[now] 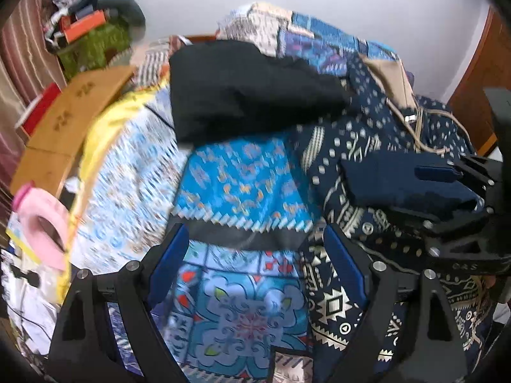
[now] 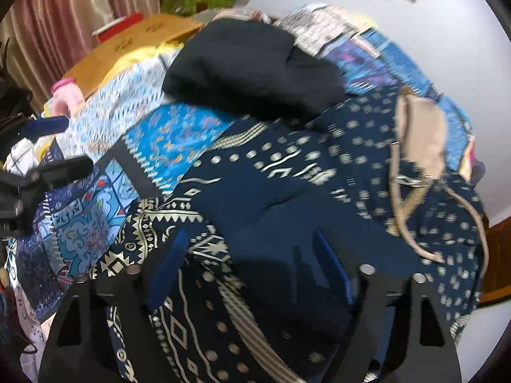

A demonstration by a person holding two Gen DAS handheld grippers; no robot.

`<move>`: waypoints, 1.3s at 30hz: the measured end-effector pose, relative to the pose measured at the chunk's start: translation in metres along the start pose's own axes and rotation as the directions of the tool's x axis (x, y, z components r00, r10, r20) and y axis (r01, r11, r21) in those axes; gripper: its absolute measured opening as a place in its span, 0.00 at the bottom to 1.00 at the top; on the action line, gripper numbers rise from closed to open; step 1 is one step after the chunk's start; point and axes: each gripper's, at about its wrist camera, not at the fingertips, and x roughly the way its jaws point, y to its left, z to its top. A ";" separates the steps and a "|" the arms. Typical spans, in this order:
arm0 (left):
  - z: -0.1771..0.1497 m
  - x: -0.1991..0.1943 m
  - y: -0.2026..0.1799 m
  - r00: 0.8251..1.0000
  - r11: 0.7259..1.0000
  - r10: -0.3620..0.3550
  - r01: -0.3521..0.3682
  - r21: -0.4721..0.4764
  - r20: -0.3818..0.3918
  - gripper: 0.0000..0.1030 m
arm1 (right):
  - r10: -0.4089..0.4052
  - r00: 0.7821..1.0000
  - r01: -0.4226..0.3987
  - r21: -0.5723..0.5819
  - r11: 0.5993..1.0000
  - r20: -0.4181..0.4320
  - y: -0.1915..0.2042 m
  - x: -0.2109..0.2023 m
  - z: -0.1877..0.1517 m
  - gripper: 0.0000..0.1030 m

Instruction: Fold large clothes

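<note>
Fingers on your left gripper stand wide apart with nothing between them, hanging over the blue patterned bedspread just beside the edge of the navy garment with pale geometric print. Your right gripper also has its fingers parted; the navy cloth lies in the gap, but the pads do not look pressed on it, so no grip yet by my reading. That garment is the large piece in hand: it sprawls over the right half of the bed, its plain navy middle under your right gripper and the printed border running toward your left one. A black folded garment sits farther back on the bed, apart from the work, and a beige bag with cord straps rests on the far part of the navy cloth. Motion blur softens both views, so fine edges are hard to read. Step, as I judge it: you are coming in for the pick-up before a fold, both grippers lining up on the near side of the garment. Next move calls for finding a true hem or corner with each gripper, closing on a single layer rather than a bunch, and keeping the bedspread out of the left pinch. Bag straps may drag if you lift the far end; mind that.
</note>
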 end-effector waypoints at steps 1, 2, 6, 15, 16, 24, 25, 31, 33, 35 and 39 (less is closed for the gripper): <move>-0.004 0.006 -0.002 1.000 1.000 -0.008 0.008 0.003 -0.015 0.83 | 0.008 1.000 -0.008 -0.002 1.000 -0.015 0.001 0.005 0.001 0.66; -0.007 0.010 -0.004 1.000 1.000 -0.013 0.013 0.007 -0.025 0.83 | 0.020 0.999 -0.020 -0.002 1.000 -0.030 0.003 0.012 0.001 0.62; -0.017 0.030 -0.016 0.996 0.999 -0.043 0.045 0.020 -0.077 0.83 | 0.031 0.997 -0.031 0.004 1.000 -0.063 0.004 0.029 0.002 0.45; -0.020 0.054 -0.033 0.989 0.998 -0.064 0.066 0.011 -0.130 0.83 | 0.034 0.999 -0.033 0.082 0.996 -0.012 -0.017 0.026 0.004 0.09; -0.020 0.055 -0.034 0.990 0.998 -0.056 0.058 0.011 -0.130 0.83 | 0.034 0.999 -0.035 0.097 0.995 0.003 -0.020 0.021 0.004 0.09; -0.011 0.059 -0.037 0.995 0.999 -0.009 0.005 -0.035 -0.104 0.83 | -0.044 0.977 0.002 0.198 0.980 0.208 -0.063 -0.062 0.002 0.09; -0.009 0.060 -0.038 0.995 0.999 -0.005 0.001 -0.037 -0.102 0.83 | -0.059 0.971 0.008 0.213 0.977 0.231 -0.070 -0.073 0.001 0.09; -0.007 0.064 -0.042 0.995 0.998 0.034 -0.039 -0.050 -0.095 0.83 | -0.185 0.927 0.073 0.328 0.942 0.326 -0.117 -0.133 -0.023 0.09; -0.006 0.066 -0.043 0.994 0.997 0.041 -0.048 -0.064 -0.098 0.83 | -0.226 0.916 0.097 0.365 0.926 0.330 -0.131 -0.143 -0.034 0.09; -0.008 0.067 -0.041 0.994 0.995 0.046 -0.054 -0.081 -0.100 0.83 | -0.252 0.912 0.104 0.414 0.904 0.323 -0.148 -0.151 -0.048 0.09; -0.012 0.070 -0.038 0.993 0.991 0.052 -0.064 -0.114 -0.107 0.83 | -0.280 0.917 0.106 0.505 0.857 0.283 -0.177 -0.153 -0.079 0.09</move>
